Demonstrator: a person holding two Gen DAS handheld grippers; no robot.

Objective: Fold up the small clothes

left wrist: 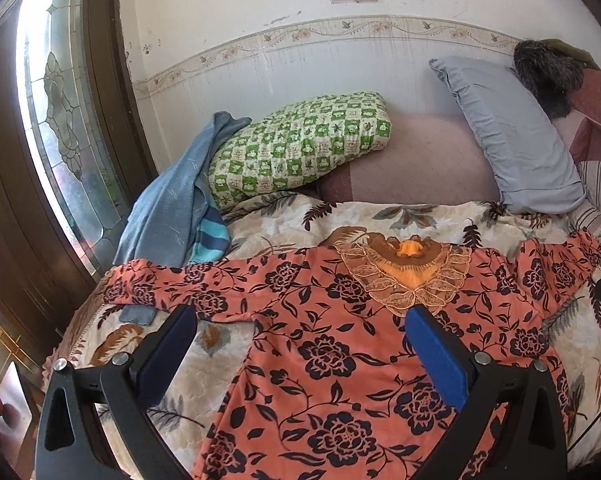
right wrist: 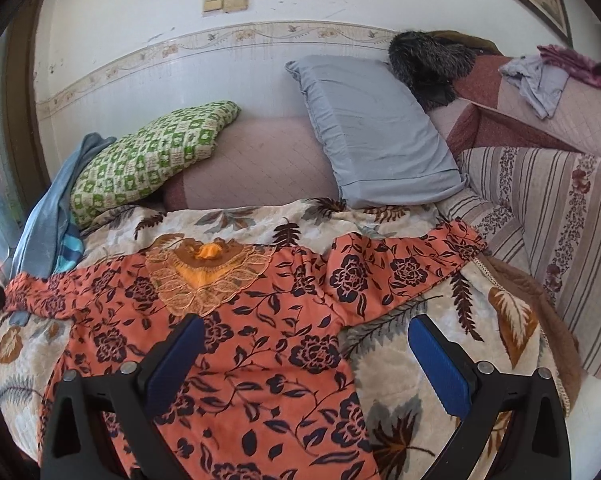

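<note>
Fingers of left gripper [left wrist: 300,332] and right gripper [right wrist: 306,340] spread wide, holding nothing | orange floral garment [left wrist: 324,344] lies flat, sleeves outstretched, frame centre on bed blanket [right wrist: 412,360] | judged: spread out ready for first fold.

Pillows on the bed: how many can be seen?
2. The green checked pillow lies at the left near the wall; the grey-blue pillow leans to its right. Others may be hidden under the bedding.
</note>
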